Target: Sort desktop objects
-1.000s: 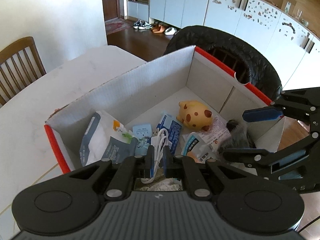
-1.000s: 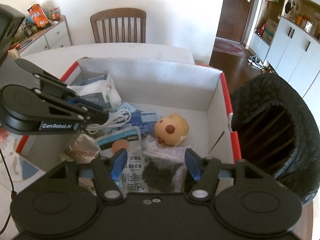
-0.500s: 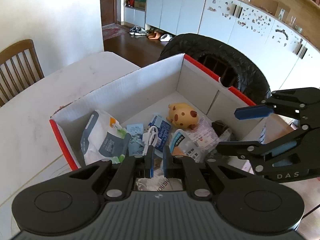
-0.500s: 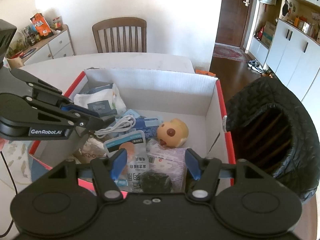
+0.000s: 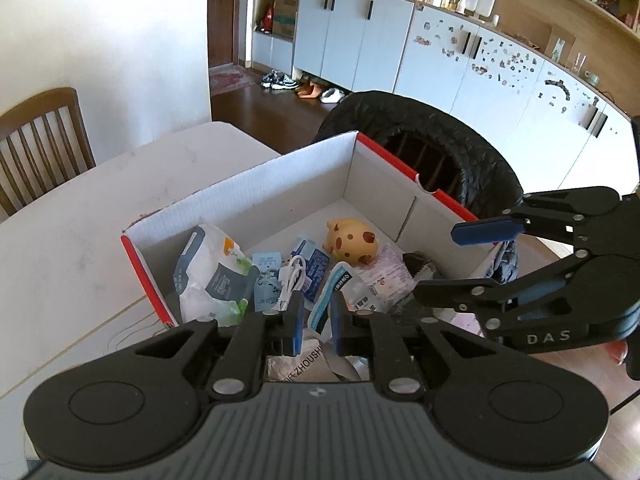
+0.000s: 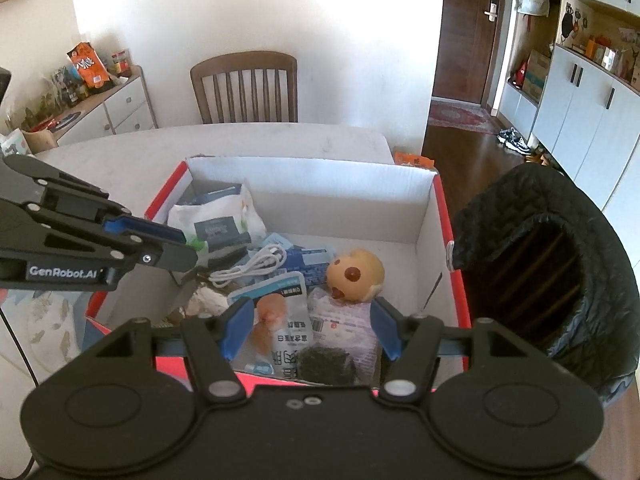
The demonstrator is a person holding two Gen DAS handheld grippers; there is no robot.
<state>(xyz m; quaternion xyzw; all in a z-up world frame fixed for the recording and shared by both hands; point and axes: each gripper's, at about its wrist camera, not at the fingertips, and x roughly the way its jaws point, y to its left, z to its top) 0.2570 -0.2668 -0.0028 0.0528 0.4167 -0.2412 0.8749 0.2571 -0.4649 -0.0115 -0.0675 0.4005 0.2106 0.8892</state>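
Because the red-edged white cardboard box [image 6: 424, 208] on the pale table [image 5: 80, 216] is crammed, any reach risks snagging a neighbour. The white wipes pack [image 5: 212, 276] leans at the left wall; the yellow spotted toy [image 6: 354, 274] sits mid-floor; the coiled white cable [image 6: 256, 264] could drag out with a packet. The right gripper [image 6: 310, 330] hangs half apart over the near edge, holding nothing. The left gripper [image 5: 314, 316] is just parting its jaws, empty between them; they may open too narrowly for bulky items.
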